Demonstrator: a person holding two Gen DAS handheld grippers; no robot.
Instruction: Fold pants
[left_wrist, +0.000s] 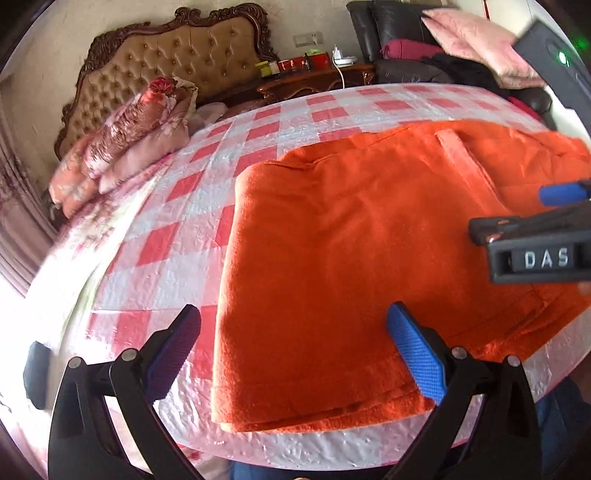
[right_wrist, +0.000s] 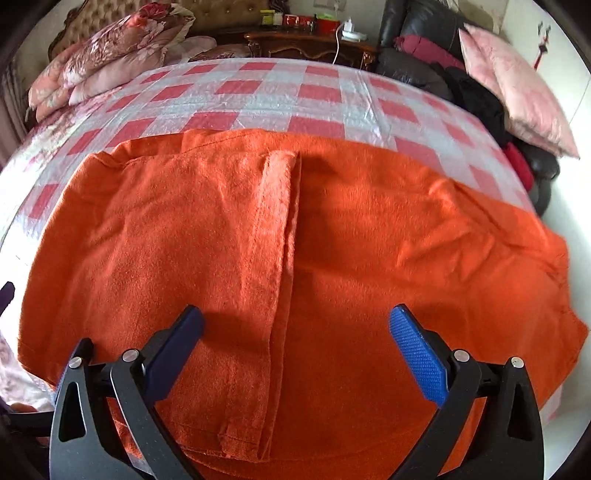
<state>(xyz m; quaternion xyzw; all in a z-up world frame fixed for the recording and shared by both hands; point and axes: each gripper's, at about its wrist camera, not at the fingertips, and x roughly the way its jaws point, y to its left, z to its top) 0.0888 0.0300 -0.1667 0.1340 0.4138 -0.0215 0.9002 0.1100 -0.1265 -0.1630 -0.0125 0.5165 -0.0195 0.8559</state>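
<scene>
- On the checked bedspread (right_wrist: 258, 92), the orange pants (right_wrist: 332, 229) lie partly folded, long axis running left to right.
- Left gripper (left_wrist: 293, 354), jaws apart and empty, hangs over their folded left end.
- Right gripper (right_wrist: 295, 358), jaws apart and empty, hovers above the cuff edge (right_wrist: 288, 258) mid-garment, so nearer the unfolded right portion.

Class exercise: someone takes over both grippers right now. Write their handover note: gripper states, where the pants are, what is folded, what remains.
Left gripper: jaws open, empty, at the pants' left end.
Right gripper: jaws open, empty, over the middle of the pants.
Pants: flat on the checked cover at the bed's near edge, left part already folded over, its hem running across the middle.
Left to do: probably at least one more fold, likely bringing the right end over, then smoothing.
</scene>
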